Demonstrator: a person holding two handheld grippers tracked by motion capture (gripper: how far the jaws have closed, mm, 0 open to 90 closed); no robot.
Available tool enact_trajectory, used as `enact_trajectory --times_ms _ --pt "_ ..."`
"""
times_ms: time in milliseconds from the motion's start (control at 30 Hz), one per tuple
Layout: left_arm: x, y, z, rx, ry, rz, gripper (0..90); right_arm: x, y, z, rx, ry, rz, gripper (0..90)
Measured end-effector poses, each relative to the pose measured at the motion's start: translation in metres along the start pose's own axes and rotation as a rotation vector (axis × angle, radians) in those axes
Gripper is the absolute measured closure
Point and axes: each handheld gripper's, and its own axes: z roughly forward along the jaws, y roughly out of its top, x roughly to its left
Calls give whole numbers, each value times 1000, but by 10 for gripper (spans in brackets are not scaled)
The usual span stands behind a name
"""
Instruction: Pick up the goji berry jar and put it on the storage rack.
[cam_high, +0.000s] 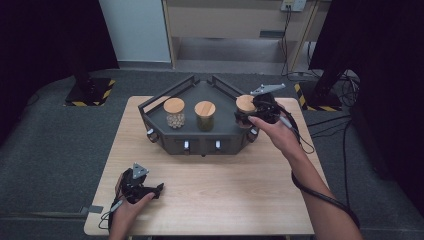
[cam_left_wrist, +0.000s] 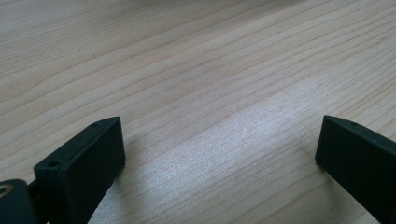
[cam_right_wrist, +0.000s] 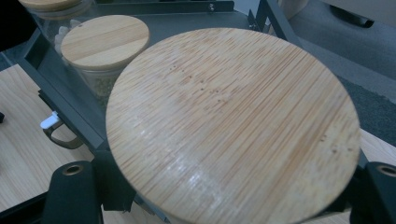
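Right hand-held gripper (cam_high: 246, 117), at the right end of the dark tray (cam_high: 165, 137), with its jaws closed on either side of a jar with a bamboo lid (cam_right_wrist: 233, 126). Just beyond this hand-held gripper stand two more lidded jars: a middle jar (cam_high: 205, 115) and a far jar (cam_high: 174, 112). Left hand-held gripper (cam_left_wrist: 219, 158), jaws spread wide, over bare wooden desk (cam_left_wrist: 196, 70), well apart from the tray.

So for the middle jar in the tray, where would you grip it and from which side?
Grip the middle jar around its glass body just below the bamboo lid, coming from the table side over the tray's low front wall. It stands upright, apart from the jars either side, so jaws fit; the round lid overhangs.
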Motion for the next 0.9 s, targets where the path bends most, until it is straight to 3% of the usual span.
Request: enact_trajectory --times_ms 900 --pt "0 0 0 0 -1 0 0 -6 1 37 28 19 15 264"
